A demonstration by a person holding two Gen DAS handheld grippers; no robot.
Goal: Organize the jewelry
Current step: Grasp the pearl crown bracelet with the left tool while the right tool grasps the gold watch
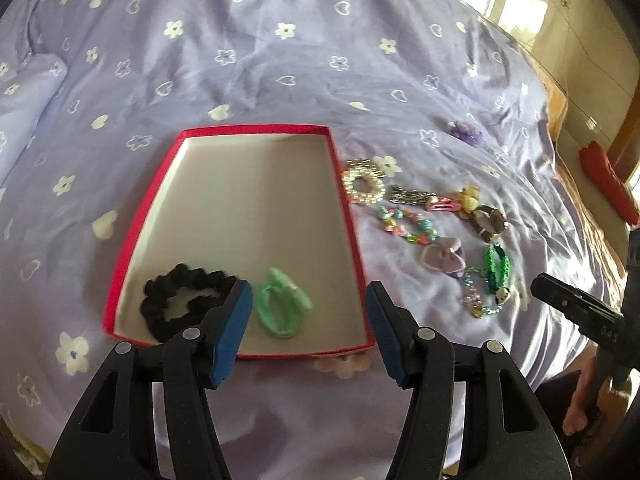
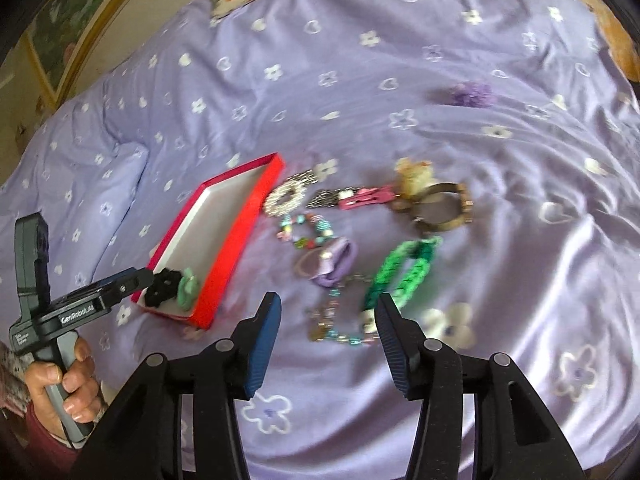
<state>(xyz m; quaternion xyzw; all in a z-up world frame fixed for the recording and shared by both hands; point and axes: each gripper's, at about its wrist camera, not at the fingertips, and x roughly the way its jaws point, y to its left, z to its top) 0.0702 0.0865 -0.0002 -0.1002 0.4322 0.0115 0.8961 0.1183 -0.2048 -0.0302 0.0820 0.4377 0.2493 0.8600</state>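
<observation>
While two pieces already lie inside the red box (image 1: 344, 216), the remainder of the jewelry is found loose on the bed (image 1: 240, 60), all of it on the right-hand side of the box as seen from the left wrist view. A black scrunchie (image 1: 182, 302) and a pale green hair tie (image 1: 280, 308) are noted at the near end of the box, side by side and apparently just touching.

The right tool (image 2: 328, 344) is observed with its jaws parted and nothing between them. The left tool (image 1: 308, 332) is likewise parted and empty, poised over the near edge of the box.

The relation judged to govern the coming move is that of the green braided bracelet (image 2: 404, 272) to the right tool. The bracelet lies directly ahead of that tool, just beyond its fingertips, on the side away from the box. Its long axis is seen to run from near the tool's right finger away and slightly rightward, so that it points roughly along the tool's line of sight rather than across it. A beaded chain (image 2: 336, 320) lies between the bracelet's near end and the box, close under the jaw gap.

The right tool is judged the nearer of the two to this cluster. A grasp across the bracelet's narrow width appears feasible with the jaws as they stand, though the chain could be caught with it.
</observation>
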